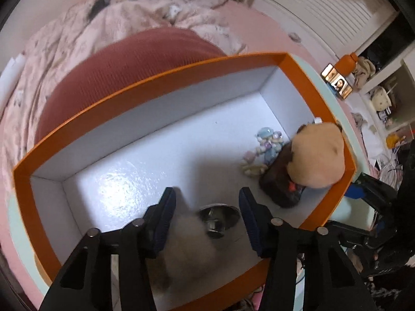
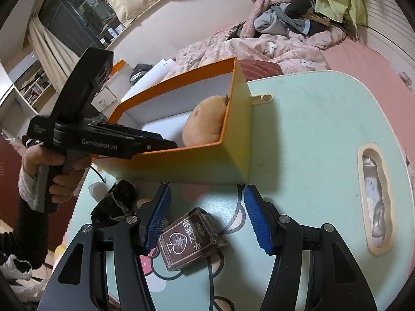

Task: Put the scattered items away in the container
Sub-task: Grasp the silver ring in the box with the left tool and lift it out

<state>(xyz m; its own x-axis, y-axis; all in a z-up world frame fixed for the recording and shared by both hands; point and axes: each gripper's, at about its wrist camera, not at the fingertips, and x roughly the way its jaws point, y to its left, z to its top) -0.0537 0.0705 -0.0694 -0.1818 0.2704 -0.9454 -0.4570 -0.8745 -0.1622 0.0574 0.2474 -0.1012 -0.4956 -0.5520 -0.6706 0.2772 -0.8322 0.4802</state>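
My table [image 2: 311, 134] is pale green, with a handle slot [image 2: 374, 199] near its right edge. On it stand the orange box [image 2: 197, 163], a brown card pack [image 2: 190, 238] just before it, and dark cloth [image 2: 114, 202] at the left.

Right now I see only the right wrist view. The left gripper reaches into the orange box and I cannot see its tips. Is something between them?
Observer: Yes. A fluffy cream ball with a shiny metal piece lies on the floor of the box, between the fingers of the left gripper. The gripper is open, not pressing it.
Operator: Is anything else near the tan plush?
Observer: A small pastel bead charm lies on the box floor beside the tan plush.
Operator: Does the plush rest flat on the floor?
Observer: It seems not. A dark brown object lies partly under it.
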